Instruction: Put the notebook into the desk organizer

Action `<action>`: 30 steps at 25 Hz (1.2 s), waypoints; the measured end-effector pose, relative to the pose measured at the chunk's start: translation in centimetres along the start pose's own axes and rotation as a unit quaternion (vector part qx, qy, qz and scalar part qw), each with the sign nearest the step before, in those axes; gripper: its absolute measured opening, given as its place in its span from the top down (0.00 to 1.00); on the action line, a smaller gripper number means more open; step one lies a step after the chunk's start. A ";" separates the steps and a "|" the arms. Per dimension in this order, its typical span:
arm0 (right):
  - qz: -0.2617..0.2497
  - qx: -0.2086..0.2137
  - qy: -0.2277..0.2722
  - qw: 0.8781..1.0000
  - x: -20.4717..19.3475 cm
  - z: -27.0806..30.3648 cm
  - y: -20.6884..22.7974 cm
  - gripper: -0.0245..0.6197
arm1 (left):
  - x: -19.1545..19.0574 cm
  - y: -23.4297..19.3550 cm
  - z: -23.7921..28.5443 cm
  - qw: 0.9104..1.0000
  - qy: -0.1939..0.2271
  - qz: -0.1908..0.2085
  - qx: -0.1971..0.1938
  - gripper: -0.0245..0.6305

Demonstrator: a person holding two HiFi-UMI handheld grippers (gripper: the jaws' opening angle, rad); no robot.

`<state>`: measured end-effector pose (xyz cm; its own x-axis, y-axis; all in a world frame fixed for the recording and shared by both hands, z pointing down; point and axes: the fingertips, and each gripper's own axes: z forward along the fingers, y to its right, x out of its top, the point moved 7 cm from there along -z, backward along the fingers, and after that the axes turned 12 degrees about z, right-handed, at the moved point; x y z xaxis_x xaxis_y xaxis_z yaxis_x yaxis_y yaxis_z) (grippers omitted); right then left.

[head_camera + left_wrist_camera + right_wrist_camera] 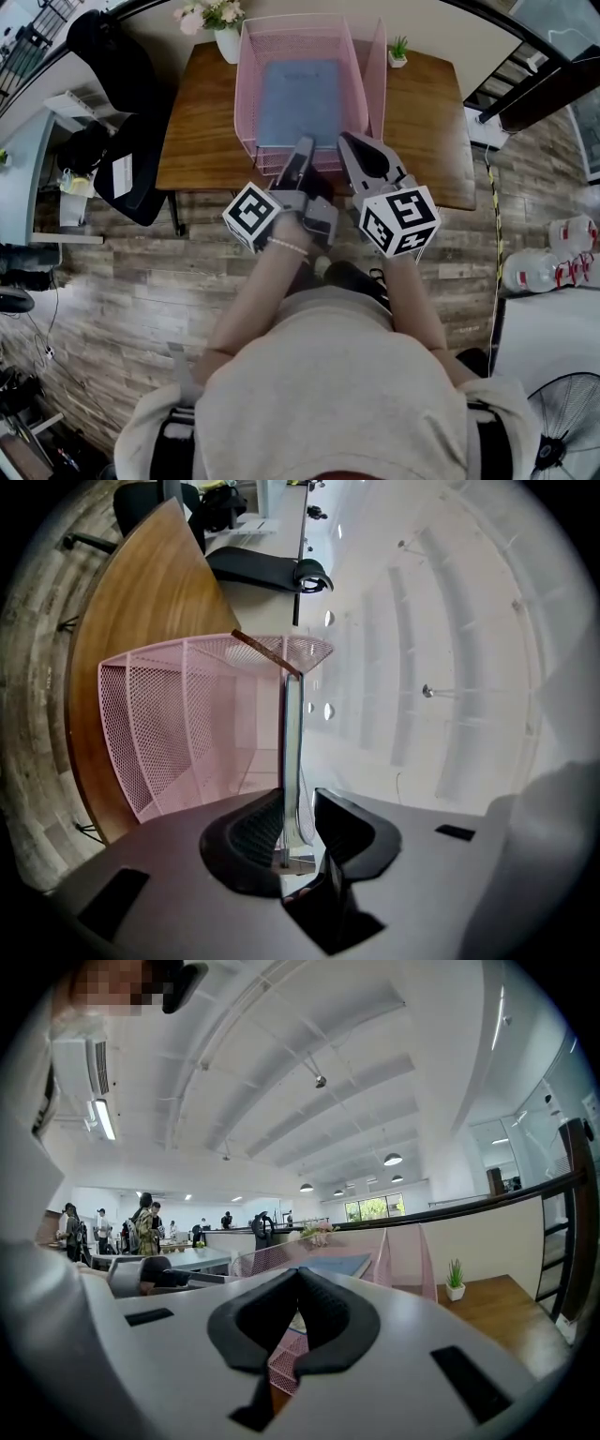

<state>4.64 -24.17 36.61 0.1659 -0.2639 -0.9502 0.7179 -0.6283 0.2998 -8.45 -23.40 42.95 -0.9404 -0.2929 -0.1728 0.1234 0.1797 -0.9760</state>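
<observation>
Notebook [298, 98] lies flat in the top tray of the pink mesh organizer [246, 103], which stands on the table [202, 122]. From my head view its blue cover sits squarely inside the tray walls, so I judge the main part of the job done: the notebook is in.

What is left is the release and the pull-back. My left gripper [302, 150] is at the near edge of the tray, and in the left gripper view I see the notebook's edge running between its jaws. The jaws stand partly apart. The edge lies close against one pad, with a clear gap to the other, so I read this as a loosened hold and not a clamp. I cannot tell whether the near pad is touching the cover or only beside it.

My right gripper [361, 155] hangs just beside the left one, over the table's front edge. Its jaws meet at the tips with nothing between them; it has no part in the hold.

Next I would draw the left gripper straight back along the notebook's plane, so the pad does not drag the cover out with it.
</observation>
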 end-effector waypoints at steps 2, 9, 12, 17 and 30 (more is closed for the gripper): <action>0.002 0.000 -0.001 1.000 0.0 0.0 -0.1 0.96 | -0.3 0.1 -0.2 1.000 -0.005 0.001 0.001 0.83; 0.005 -0.001 -0.006 1.000 -0.5 -0.2 -0.8 0.96 | -0.2 0.4 -0.9 1.000 -0.004 0.004 -0.008 0.92; 0.006 -0.002 -0.007 1.000 -0.7 -0.5 -1.0 0.96 | 0.0 0.4 -0.9 1.000 -0.002 0.010 -0.004 0.93; 0.005 -0.006 -0.004 1.000 -0.7 -0.8 -1.2 0.96 | 0.2 0.4 -0.7 1.000 -0.004 0.021 -0.003 0.96; -0.002 -0.015 0.004 1.000 0.0 -0.9 -0.3 0.96 | 0.0 0.0 1.0 1.000 -0.011 0.008 -0.004 0.96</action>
<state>4.99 -23.33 36.39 0.1678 -0.2547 -0.9523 0.7385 -0.6075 0.2926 -8.08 -24.33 42.78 -0.9308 -0.3114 -0.1914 0.1355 0.1922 -0.9720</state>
